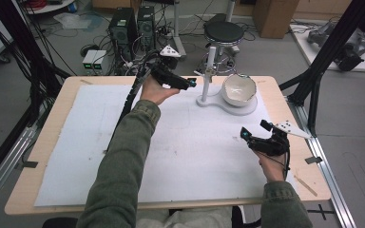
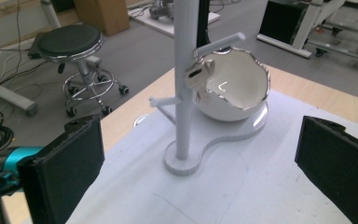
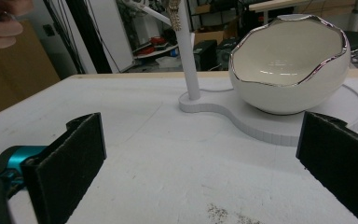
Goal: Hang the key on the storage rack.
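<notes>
Both tongs gape, holding nothing. Left tongs (image 1: 191, 83) hover near the worktop's (image 1: 47, 137) far edge, just beside the stand (image 1: 208, 78); its bowl (image 1: 239, 89) sits toward the far right corner. Right tongs (image 1: 254, 132) hang near the right edge.

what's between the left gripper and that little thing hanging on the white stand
Nothing visible. The left gripper, jaws open, faces the white stand over bare mat. The small hanging item sits on a peg on the bowl side of the post.
</notes>
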{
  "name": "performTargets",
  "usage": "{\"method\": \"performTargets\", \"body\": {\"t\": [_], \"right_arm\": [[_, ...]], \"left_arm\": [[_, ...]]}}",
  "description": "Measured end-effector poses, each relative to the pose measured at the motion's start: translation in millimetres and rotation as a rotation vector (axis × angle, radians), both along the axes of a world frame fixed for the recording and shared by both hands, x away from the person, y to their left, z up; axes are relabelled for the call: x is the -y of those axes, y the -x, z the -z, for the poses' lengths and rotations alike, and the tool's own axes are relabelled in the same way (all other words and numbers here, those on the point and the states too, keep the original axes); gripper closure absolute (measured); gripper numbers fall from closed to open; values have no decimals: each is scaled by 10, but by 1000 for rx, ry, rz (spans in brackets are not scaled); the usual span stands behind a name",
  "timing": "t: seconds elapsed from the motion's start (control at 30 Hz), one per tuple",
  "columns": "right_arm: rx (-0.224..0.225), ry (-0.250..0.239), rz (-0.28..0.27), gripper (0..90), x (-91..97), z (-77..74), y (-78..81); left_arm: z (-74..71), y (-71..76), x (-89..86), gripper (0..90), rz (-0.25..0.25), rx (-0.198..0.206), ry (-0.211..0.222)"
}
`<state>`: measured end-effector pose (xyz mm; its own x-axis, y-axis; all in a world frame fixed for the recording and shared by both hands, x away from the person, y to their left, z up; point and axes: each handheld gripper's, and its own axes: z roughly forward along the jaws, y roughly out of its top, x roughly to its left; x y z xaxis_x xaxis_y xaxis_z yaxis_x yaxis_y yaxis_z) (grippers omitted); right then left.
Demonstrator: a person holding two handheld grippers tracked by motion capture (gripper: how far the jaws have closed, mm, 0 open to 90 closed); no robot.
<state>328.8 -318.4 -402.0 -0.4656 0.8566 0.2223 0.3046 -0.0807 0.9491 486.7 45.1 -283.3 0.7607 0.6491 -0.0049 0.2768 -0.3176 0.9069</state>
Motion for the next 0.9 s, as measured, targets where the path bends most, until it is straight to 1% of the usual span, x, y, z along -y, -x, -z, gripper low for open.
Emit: {"method": "performTargets", "body": {"t": [0.03, 0.07, 0.1, 0.13, 0.17, 0.27, 0.33, 0.37, 0.4, 0.53, 0.57, 0.6, 0.63, 0.67, 0.73, 0.77, 0.8, 0.83, 0.9], "right_arm": [[-3, 0, 1, 4, -1, 0, 2], [-3, 0, 1, 4, -1, 0, 2], [-1, 1, 2, 4, -1, -1, 3], [-1, 1, 2, 4, -1, -1, 3], [-4, 3, 2, 4, 0, -1, 2], [0, 4, 2, 4, -3, 1, -1], [-6, 2, -1, 4, -12, 1, 1], [-7, 3, -2, 4, -17, 1, 0], [-7, 3, -2, 4, -17, 1, 0], [-5, 4, 2, 4, -16, 2, -3], [-5, 5, 1, 4, -17, 3, -2], [-5, 5, 1, 4, -17, 3, -2], [-4, 7, 1, 4, -17, 3, -1], [-4, 7, 1, 4, -17, 3, -1], [2, 10, 1, 4, -16, 3, -2], [-4, 9, 1, 4, -19, 2, 1], [-4, 9, 1, 4, -19, 2, 1], [-2, 11, 2, 4, -19, 2, 0], [-4, 11, 1, 4, -23, 3, 0]], "left_arm": [[10, 8, -31, 16, -1, 0, -2], [24, 24, -55, 16, -7, -3, 9], [51, 49, -108, 16, -10, -3, 8], [51, 49, -108, 16, -10, -3, 8], [75, 70, -148, 16, -19, -6, -3], [86, 90, -189, 16, -20, -5, 2], [86, 113, -229, 16, -22, -6, 4], [80, 137, -264, 16, -28, 3, 4], [80, 137, -264, 16, -28, 3, 4], [86, 193, -369, 16, -44, 11, 7], [109, 218, -431, 16, -56, 11, 13], [109, 218, -431, 16, -56, 11, 13], [147, 248, -504, 16, -69, 13, 22], [147, 248, -504, 16, -69, 13, 22], [194, 272, -577, 16, -83, 8, 28], [232, 291, -648, 16, -92, -1, 40], [232, 291, -648, 16, -92, -1, 40], [257, 312, -710, 16, -99, -5, 45], [267, 327, -733, 16, -104, -4, 51]]}}
